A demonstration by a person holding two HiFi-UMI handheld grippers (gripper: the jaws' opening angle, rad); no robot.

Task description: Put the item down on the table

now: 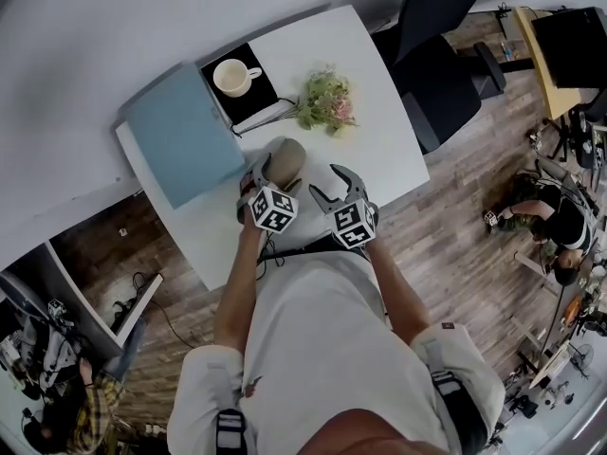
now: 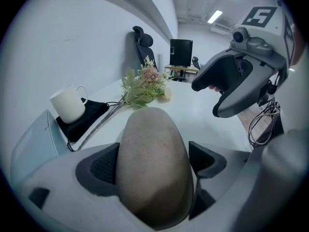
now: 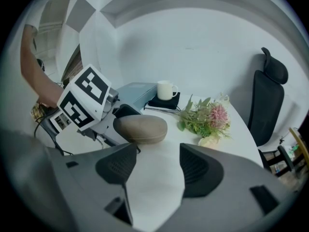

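Note:
A tan oval case [image 1: 285,156] [image 2: 149,168] [image 3: 141,128] lies on the white table [image 1: 379,131], its long body between the jaws of my left gripper [image 1: 277,169] [image 2: 152,163]. The jaws stand wide; the left pad sits right beside the case and a narrow gap shows at the right pad, so this gripper is open. My right gripper [image 1: 332,186] [image 3: 157,166] hovers open and empty just right of the case, above bare tabletop. It also shows in the left gripper view, up at the right.
A pale blue folder [image 1: 180,136] lies at the table's left. A white mug [image 1: 232,76] stands on a black notebook [image 1: 254,93] at the back. A flower sprig [image 1: 327,102] lies beyond the case. A black office chair [image 1: 441,64] stands at the right.

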